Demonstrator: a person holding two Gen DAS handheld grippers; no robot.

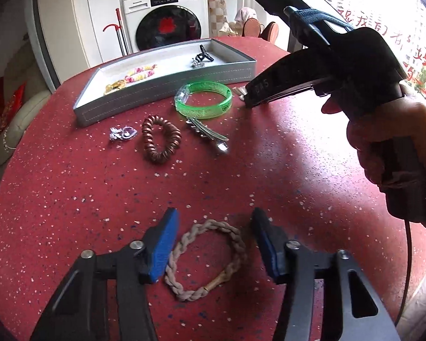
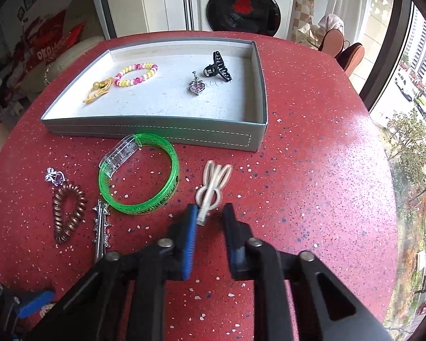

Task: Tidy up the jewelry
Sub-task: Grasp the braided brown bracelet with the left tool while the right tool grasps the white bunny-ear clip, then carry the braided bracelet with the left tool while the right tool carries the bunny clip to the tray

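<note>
My left gripper [image 1: 217, 244] hangs over a braided beige bracelet [image 1: 233, 233] on the red table [image 1: 269, 170]. The bracelet lies between its blue pads; the right pad stands clear of it, so the gripper is open. My right gripper [image 2: 210, 224] is closed down on the near end of a white looped hair clip [image 2: 213, 184], just right of the green bangle [image 2: 144, 207]. From the left wrist view, the right gripper [image 1: 244, 98] has its tips together at that clip [image 1: 238, 91], beside the bangle [image 1: 201, 112].
A grey tray [image 2: 156, 137] holds a pink-yellow bead bracelet [image 2: 136, 74], a yellow piece [image 2: 98, 91], a heart pendant [image 2: 196, 86] and a black claw clip [image 2: 217, 66]. On the table lie a copper spiral tie [image 2: 61, 216], a silver barrette [image 2: 100, 227] and a purple brooch [image 2: 55, 176].
</note>
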